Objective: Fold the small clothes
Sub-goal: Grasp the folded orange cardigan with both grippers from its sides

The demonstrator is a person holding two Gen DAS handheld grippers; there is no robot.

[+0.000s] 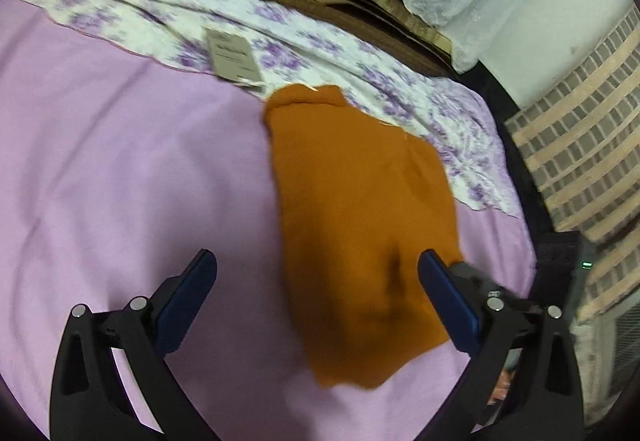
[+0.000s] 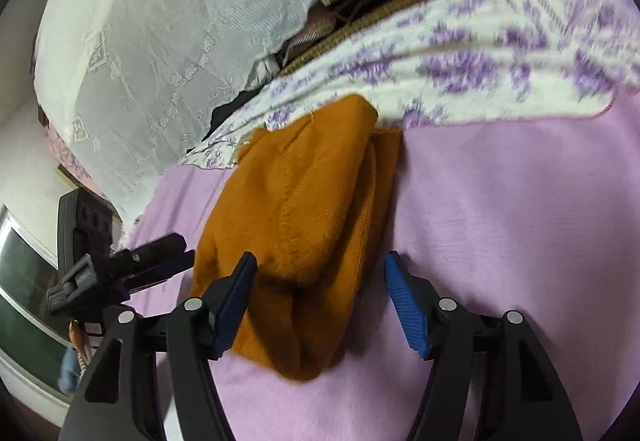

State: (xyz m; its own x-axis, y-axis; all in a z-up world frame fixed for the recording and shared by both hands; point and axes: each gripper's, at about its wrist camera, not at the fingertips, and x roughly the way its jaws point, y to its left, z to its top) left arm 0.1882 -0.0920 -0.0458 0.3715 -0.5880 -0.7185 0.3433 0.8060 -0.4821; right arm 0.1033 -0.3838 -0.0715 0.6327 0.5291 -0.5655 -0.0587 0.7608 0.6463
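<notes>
We are logging one orange garment (image 1: 360,225), folded and lying at frame centre on the lilac bed sheet (image 1: 120,169), its far end touching the purple-flowered cloth (image 1: 304,41) across the upper frame, where a paper tag (image 1: 232,57) is resting. We are holding the left gripper (image 1: 318,281) with fingers spread wide, gripping nothing. We are holding the right gripper (image 2: 320,273) likewise parted, pads clear of the garment lying between them.

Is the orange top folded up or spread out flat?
Folded. In the right wrist view the orange top lies doubled over on the pink sheet, one layer on another, with a rounded fold along its right edge.
</notes>
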